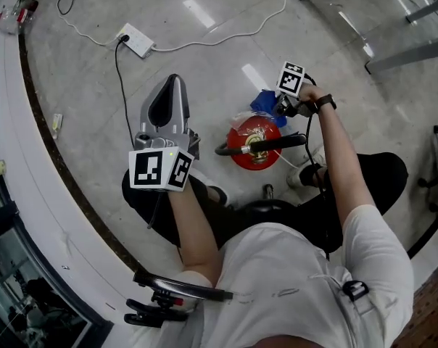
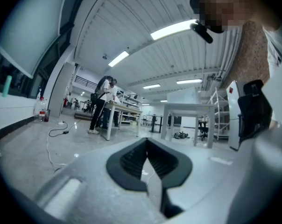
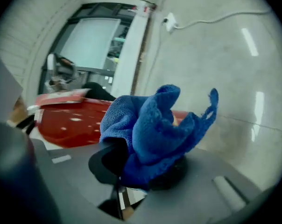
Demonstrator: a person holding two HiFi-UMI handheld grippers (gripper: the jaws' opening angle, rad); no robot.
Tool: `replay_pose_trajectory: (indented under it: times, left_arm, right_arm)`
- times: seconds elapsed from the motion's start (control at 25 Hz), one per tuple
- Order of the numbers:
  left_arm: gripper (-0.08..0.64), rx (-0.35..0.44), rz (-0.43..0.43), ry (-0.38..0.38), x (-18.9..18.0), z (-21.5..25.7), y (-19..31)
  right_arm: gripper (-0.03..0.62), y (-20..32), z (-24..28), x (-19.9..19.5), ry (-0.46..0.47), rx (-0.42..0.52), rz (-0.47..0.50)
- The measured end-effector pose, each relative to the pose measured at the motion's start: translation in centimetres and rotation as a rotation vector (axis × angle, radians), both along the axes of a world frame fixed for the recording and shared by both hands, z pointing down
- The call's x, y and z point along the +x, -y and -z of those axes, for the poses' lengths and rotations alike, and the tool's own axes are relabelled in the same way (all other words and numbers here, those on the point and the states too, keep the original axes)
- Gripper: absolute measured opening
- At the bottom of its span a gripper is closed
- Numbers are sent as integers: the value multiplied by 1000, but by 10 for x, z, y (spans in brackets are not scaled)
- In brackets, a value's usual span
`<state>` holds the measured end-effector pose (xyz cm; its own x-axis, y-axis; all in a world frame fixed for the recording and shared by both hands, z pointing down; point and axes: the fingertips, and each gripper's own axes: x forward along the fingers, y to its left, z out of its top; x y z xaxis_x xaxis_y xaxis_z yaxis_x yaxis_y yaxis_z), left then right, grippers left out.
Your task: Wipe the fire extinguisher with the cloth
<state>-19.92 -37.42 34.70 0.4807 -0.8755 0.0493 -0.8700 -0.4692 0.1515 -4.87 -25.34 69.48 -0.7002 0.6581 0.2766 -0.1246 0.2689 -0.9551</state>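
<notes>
Glossy grey concrete floor (image 1: 204, 56). A red fire extinguisher (image 1: 257, 151) with black handle and hose stands upright on it. Just beside its top, the right gripper (image 1: 281, 107) has its fingers clenched on a bunched blue cloth (image 3: 155, 125). Left of the extinguisher, the left gripper (image 1: 168, 107) has its fingers closed, empty.

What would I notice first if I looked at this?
The bright red fire extinguisher standing on the grey floor by the person's shoe. Next, the blue cloth bunched in the right tongs, close beside it. The left tongs are shut and empty.
</notes>
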Motion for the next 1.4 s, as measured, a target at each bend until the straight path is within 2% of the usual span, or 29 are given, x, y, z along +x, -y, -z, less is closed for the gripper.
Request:
replay_pose_trajectory:
  times: [0.12, 0.16, 0.28, 0.4, 0.48, 0.56, 0.6, 0.68, 0.8, 0.88, 0.96, 1.04, 1.12, 1.2, 1.32, 1.4]
  left_arm:
    - [-2, -13, -7, -15, 4, -10, 8]
    - [-1, -15, -14, -15, 6, -12, 10]
    - [-2, -20, -12, -15, 2, -13, 16]
    - [-2, -26, 16, -14, -7, -15, 17]
    - [-2, -24, 27, -13, -12, -13, 16]
    - [-2, -14, 32, -17, -15, -8, 15]
    - [-2, -7, 34, -21, -17, -5, 14]
    - [-2, 5, 41, -24, -20, 1, 11]
    - [-2, 25, 52, -25, -24, 10, 7]
    - [-2, 37, 51, -28, -25, 16, 5]
    - [-2, 44, 47, -34, -25, 19, 3]
    - [-2, 48, 43, -39, -24, 21, 1]
    - [-2, 47, 45, -42, -25, 22, 0]
    - [-1, 42, 50, -41, -25, 21, 0]
    - [-2, 32, 51, -40, -24, 17, -2]
    - [-2, 24, 45, -40, -21, 13, -3]
  right_arm:
    - [89, -1, -111, 15, -335, 87, 22]
    - [89, -1, -140, 21, -418, 125, 37]
    - [89, 2, -195, 29, -556, 210, -5]
    - [89, 5, -213, 29, -591, 192, -149]
    - [94, 10, -205, 25, -542, 181, -199]
    - [94, 30, -170, 20, -424, 147, -276]
    - [94, 45, -136, 12, -322, 126, -310]
    - [95, 73, -43, -13, -40, 115, -312]
    - [97, 86, 108, -33, 342, 167, -193]
    - [97, 74, 190, -30, 528, 230, -81]
    - [97, 54, 247, -25, 653, 302, 25]
    - [98, 33, 273, -25, 691, 365, 122]
    - [98, 15, 273, -30, 632, 381, 210]
    - [101, 3, 262, -36, 552, 323, 257]
    - [104, 2, 250, -40, 516, 184, 222]
    - [98, 10, 239, -38, 510, 143, 170]
